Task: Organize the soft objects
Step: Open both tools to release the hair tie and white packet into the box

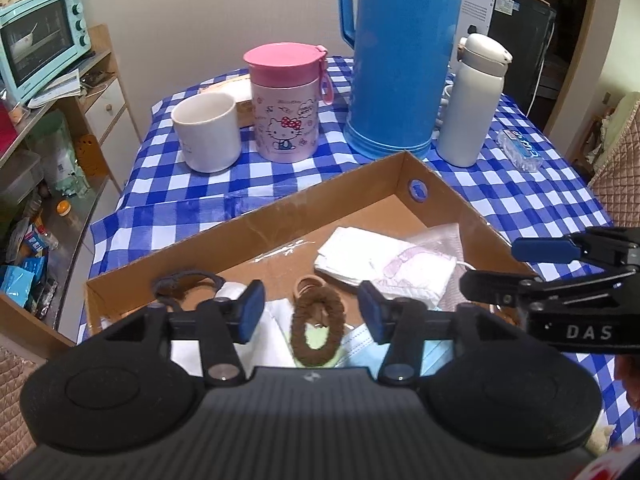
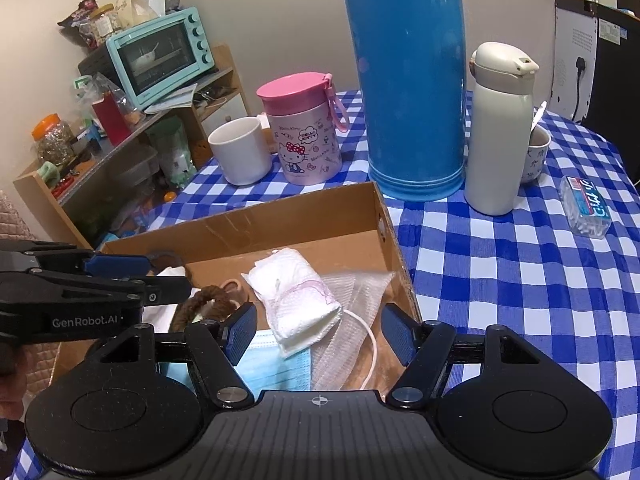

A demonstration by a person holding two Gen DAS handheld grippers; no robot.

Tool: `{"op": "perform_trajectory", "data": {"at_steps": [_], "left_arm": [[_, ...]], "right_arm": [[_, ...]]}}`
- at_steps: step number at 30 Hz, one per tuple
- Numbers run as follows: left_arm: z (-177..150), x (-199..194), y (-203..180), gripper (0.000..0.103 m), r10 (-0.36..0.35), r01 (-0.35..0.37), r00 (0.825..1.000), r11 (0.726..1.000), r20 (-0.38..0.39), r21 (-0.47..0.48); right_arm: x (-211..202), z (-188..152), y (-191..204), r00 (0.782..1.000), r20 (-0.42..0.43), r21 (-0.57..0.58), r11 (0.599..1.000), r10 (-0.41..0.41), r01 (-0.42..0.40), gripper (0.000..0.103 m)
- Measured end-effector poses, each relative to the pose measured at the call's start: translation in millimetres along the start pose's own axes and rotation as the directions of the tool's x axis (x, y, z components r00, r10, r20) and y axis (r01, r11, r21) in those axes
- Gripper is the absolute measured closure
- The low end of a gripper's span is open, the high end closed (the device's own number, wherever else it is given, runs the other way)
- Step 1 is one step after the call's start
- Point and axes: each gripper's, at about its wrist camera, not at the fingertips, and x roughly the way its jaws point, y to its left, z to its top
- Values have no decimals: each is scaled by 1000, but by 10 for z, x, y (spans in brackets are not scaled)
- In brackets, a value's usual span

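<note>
A shallow cardboard box (image 1: 256,232) (image 2: 288,216) on the blue checked tablecloth holds soft things. A brown fuzzy hair tie (image 1: 316,322) (image 2: 200,300) lies near the front with a beige tie (image 1: 308,282) behind it. A folded white cloth (image 1: 384,264) (image 2: 300,292) lies on a clear bubble bag (image 2: 352,312). A blue face mask (image 2: 276,372) (image 1: 360,344) lies at the front. A black hair band (image 1: 184,280) is at the left. My left gripper (image 1: 312,314) is open above the brown tie. My right gripper (image 2: 318,334) is open above the cloth and mask.
Behind the box stand a white mug (image 1: 206,136), a pink Hello Kitty jar (image 1: 286,104), a tall blue thermos (image 1: 400,56) and a white bottle (image 1: 472,100). A small plastic box (image 2: 586,206) lies at the right. A cluttered shelf with a teal oven (image 2: 160,54) stands left.
</note>
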Motion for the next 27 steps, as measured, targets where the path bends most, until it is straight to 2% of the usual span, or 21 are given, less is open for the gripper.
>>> {"op": "perform_trajectory", "data": {"at_steps": [5,13,27], "left_arm": [[-25,-109,78,46,3,-3,1000,1000,-3,-25],[-159,-405,81,45,10,-10,1000,1000,-1,-10],[-424,-1096,14,45,49,-49,999,999,3,-19]], "right_arm": [[-88,-39,41,1000,-2,-9,1000,2,-2,34],[-325,-163,84,1000,0,-6,1000,7,-7,34],[-1027,-378,89,999,48,15,1000,18,-19,33]]}}
